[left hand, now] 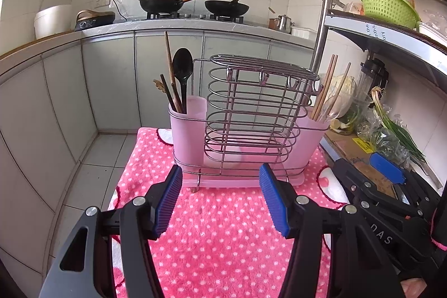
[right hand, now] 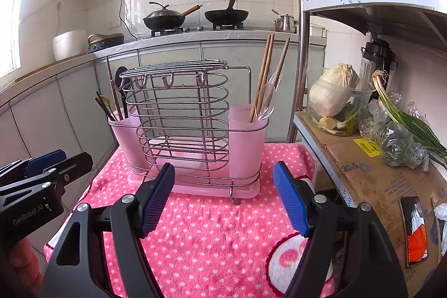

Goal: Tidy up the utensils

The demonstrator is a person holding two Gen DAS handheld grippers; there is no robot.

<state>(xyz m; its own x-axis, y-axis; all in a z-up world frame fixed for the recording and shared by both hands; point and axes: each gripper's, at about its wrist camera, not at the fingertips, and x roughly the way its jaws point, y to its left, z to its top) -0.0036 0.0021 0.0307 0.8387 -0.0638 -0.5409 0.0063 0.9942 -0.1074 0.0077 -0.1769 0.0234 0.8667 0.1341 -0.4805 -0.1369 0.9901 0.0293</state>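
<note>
We hold the left gripper (left hand: 220, 180) and right gripper (right hand: 223, 180), black with blue ribbed pads, both spread wide and empty, near the pink polka-dot towel (left hand: 223, 228). Beyond stands the pink plastic and wire utensil caddy (right hand: 190, 136), sorted: dark spoon (left hand: 181, 74) left, wooden chopsticks (right hand: 268, 74) right. The left gripper appears to read "GenRobot.AI".

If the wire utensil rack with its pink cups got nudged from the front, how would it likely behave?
The utensil rack looks light: thin wire, translucent plastic cups. It stands on small feet on the soft dotted towel, so it would probably snag and rock rather than slide. The tall chopsticks lean loosely and would likely rattle or shift.
</note>
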